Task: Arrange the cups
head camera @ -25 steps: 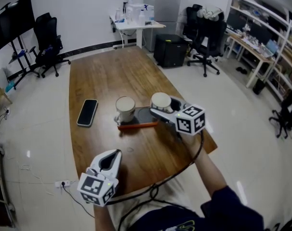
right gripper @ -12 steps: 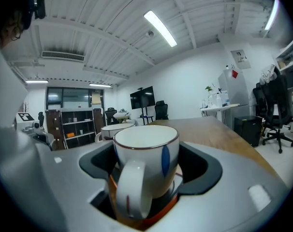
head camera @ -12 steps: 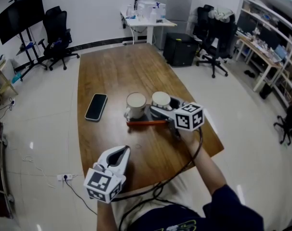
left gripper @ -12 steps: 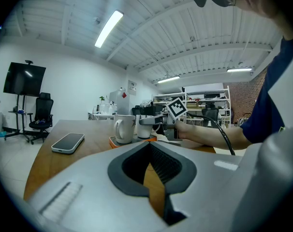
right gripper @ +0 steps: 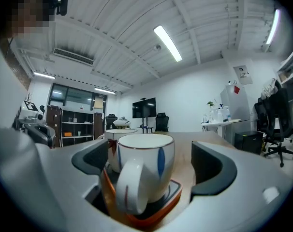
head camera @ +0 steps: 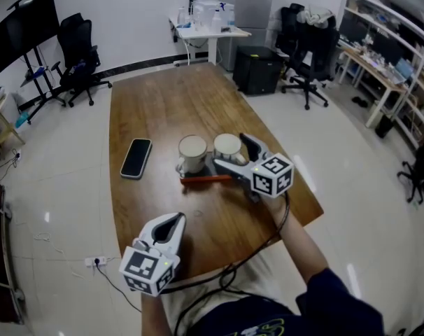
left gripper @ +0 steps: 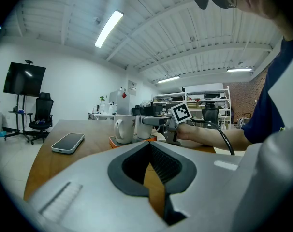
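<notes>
Right gripper view: glossy white ceramic cup [right gripper: 146,170], blue streaks, orange-rimmed tray [right gripper: 153,216].

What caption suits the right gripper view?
Right gripper, jaws just opened, straddles a white mug on the orange-rimmed tray; second mug behind.

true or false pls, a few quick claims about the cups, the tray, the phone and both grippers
1. Both cups stand upright on the orange-edged tray. True: the left cup and the right cup share the tray.
2. The phone lies on the tray. False: the phone lies flat on the bare table, left of the tray.
3. The right gripper is clamped on the right cup. False: the right gripper has just been opening. Its jaws stand apart with the right cup between them, not gripped.
4. The left gripper is shut and holds nothing. True: the left gripper has its jaws together, well short of the cups.
</notes>
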The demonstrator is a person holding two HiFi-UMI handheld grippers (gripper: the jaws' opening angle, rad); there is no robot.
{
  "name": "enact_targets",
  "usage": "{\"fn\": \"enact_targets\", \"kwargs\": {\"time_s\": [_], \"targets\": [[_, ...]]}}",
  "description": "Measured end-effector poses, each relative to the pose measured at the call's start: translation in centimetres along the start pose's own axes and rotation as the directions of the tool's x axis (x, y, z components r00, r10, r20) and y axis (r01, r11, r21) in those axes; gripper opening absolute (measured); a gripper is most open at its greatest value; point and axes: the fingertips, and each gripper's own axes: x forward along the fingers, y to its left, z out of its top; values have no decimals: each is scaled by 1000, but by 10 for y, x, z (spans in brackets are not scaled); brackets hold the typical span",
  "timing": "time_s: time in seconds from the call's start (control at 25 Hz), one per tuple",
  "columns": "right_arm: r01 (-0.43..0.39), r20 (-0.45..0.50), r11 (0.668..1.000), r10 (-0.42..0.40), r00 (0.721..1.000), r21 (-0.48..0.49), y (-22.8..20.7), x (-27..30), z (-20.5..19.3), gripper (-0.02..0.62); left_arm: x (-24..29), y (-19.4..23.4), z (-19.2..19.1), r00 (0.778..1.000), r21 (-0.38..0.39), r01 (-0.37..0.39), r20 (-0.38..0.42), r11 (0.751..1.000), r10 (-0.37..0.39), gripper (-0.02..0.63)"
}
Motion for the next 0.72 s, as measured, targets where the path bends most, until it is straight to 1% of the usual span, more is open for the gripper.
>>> {"fn": "enact_targets", "kwargs": {"time_s": [0.12,0.2,0.28,0.32,0.4,0.44,0.56,0.68,0.72], "targets": [[29,-12,1000,-29,999,-10,-5,-10,-6,555,-2,-1,0,1000,-7,-4,1,1000,4,3],[48,-15,999,-48,999,-2,-10,-23,-8,557,-1,-2,0,1000,-3,-1,3,1000,1,3],[68,-42,998,-67,997,10,-13,-37,-13,544,-1,-2,1,1000,-12,-3,8,1000,3,3],[78,-66,997,-77,995,16,-15,-45,-18,519,-1,-2,2,1000,-16,-4,9,1000,4,3],[103,-95,994,-100,990,24,-18,-62,-23,402,-1,-2,3,1000,-17,-3,9,1000,3,3],[115,-98,993,-112,989,26,-19,-71,-25,369,-2,-2,4,1000,-18,-3,9,1000,3,3],[131,-94,991,-128,987,29,-16,-93,-27,312,-2,-3,3,1000,-19,-4,8,1000,4,3],[125,-94,992,-122,988,33,-9,-106,-30,287,-2,-1,2,1000,-11,-4,5,1000,4,3],[117,-93,993,-113,989,32,-4,-108,-30,292,-2,0,2,1000,-4,-3,3,1000,3,3]]}}
